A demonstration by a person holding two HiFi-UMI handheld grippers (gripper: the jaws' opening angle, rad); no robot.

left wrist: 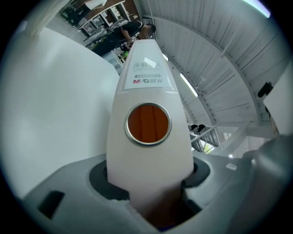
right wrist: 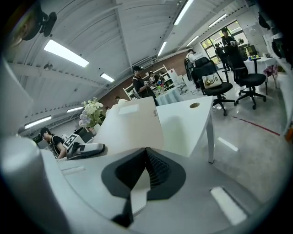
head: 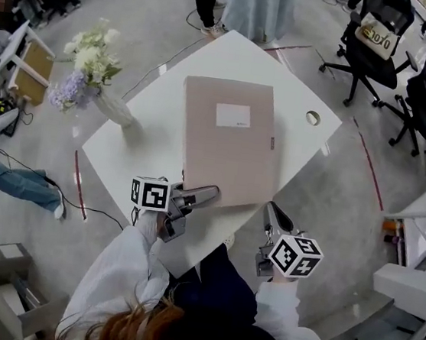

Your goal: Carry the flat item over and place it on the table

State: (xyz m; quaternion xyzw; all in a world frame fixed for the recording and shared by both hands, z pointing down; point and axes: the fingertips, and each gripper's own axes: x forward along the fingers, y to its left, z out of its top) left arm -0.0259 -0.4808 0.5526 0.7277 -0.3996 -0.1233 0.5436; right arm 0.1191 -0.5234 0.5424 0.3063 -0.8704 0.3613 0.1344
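Right up close, our left gripper (head: 210, 194) has its fingers (left wrist: 68, 201) clamped on the near spine of the flat file box (head: 228, 140), just below the ringed finger hole (left wrist: 148, 123). Our right gripper (head: 272, 210) sits just beside the box's near right corner, with its fingers (right wrist: 158, 171) closed together and nothing in them. We see the box lying flat on the white bench (head: 158, 112), label up. Further left on the bench is a vase of flowers (head: 94, 74). Beyond it, office chairs (head: 372, 39) stand on the floor.
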